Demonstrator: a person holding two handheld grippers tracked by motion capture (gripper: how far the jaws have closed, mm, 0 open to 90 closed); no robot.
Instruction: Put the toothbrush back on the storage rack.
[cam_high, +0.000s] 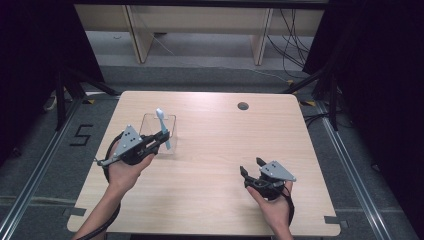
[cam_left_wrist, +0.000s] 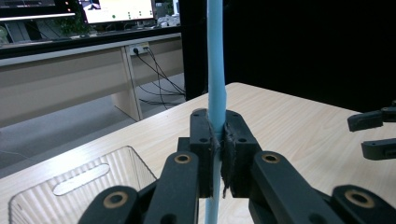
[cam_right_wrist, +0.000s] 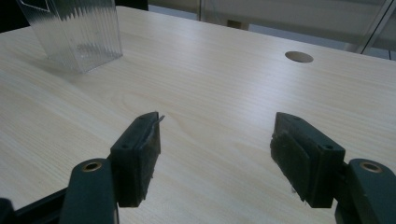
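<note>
Jaws of left gripper (cam_high: 161, 136) pinch light, stiff, likely slippery toothbrush (cam_high: 162, 128) mid-handle above clear holder (cam_high: 150, 122) near bench's left edge; right gripper (cam_high: 251, 167) jaws spread, empty.

a light wooden table (cam_high: 210, 150) carries a clear ribbed container (cam_high: 170, 131) near its left edge.

Both forearms are bare, with no sleeves or gloves in the high view. The left gripper (cam_high: 162, 135) and the right gripper (cam_high: 251, 167) are matte black, each topped by a grey three-cornered plate with small dark holes. A black cable loops from each gripper back along the wrist. In the gripper views the jaws are chunky black blocks on rounded links, pinned with brass-coloured rivets, with small recessed screws in the blocks and worn, fraying dark pads (cam_right_wrist: 148, 150).
</note>
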